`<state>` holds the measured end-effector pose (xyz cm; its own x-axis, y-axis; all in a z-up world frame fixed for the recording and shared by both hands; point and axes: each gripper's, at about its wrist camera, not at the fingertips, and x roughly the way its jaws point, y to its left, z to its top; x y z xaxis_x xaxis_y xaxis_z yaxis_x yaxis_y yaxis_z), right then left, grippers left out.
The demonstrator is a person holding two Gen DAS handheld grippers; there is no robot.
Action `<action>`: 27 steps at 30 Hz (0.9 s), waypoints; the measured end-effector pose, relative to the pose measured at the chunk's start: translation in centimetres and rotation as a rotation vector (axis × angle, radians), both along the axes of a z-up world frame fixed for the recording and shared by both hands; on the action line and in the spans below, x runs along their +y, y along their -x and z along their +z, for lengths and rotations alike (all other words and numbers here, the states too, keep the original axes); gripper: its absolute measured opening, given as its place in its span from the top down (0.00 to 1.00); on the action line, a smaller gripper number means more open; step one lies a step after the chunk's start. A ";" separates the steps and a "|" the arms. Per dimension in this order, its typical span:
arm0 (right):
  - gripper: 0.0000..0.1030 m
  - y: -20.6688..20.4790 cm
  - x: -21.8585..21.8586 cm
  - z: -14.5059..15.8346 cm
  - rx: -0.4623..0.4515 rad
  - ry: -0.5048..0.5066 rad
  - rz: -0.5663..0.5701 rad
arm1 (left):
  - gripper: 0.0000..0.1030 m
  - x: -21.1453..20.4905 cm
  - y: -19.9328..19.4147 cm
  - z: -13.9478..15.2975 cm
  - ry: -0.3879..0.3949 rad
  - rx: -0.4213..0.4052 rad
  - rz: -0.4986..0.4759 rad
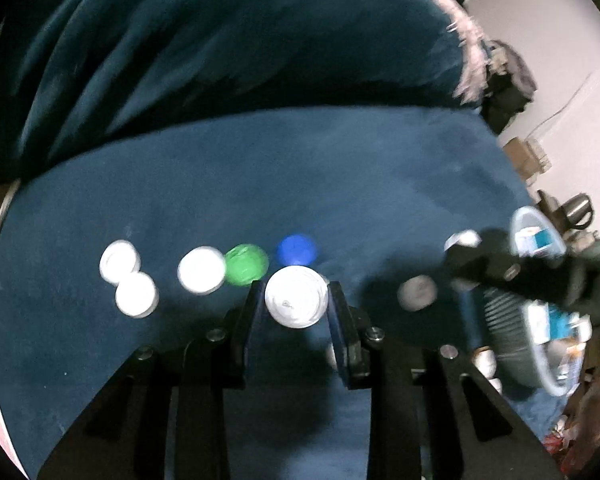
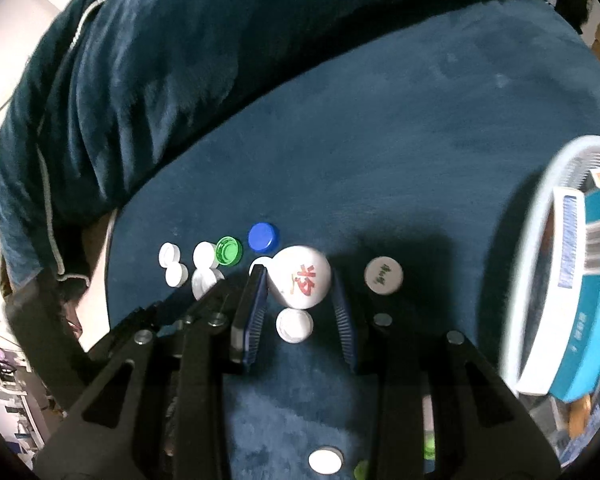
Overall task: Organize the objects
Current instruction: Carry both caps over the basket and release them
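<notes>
Left gripper (image 1: 296, 294) pinches a white cap (image 1: 297, 297) just above the blue cloth (image 1: 340, 184), near the row of caps, likely to extend it. Right gripper (image 2: 300, 280) likewise clamps a lettered white piece (image 2: 300, 282); basket (image 2: 528, 264) far right.

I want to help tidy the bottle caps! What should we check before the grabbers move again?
1. Left gripper has a cap between its fingers: ok, the big white cap sits there.
2. Right gripper has its cap: ok, the white cap with red writing is between its fingers.
3. Grips tight enough to lift: cannot tell.
4. Nearby caps out of the way: not ok, the green cap and blue cap lie close to the left gripper's fingers.
5. Small white cap safe: not ok, it lies between the right gripper's fingers.
6. Basket within view: ok, at the right.
</notes>
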<state>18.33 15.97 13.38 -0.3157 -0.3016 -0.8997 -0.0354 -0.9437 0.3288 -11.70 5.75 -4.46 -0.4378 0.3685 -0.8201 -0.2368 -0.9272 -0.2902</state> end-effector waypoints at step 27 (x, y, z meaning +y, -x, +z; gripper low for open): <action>0.67 -16.6 25.4 4.9 0.111 0.052 -0.628 | 0.70 22.4 -11.4 8.4 -0.149 0.072 -0.481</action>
<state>34.93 41.39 18.32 -0.5372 -0.0713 -0.8404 -0.5393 -0.7371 0.4073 -0.29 28.17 3.90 -0.2432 0.6529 -0.7173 -0.6508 -0.6582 -0.3785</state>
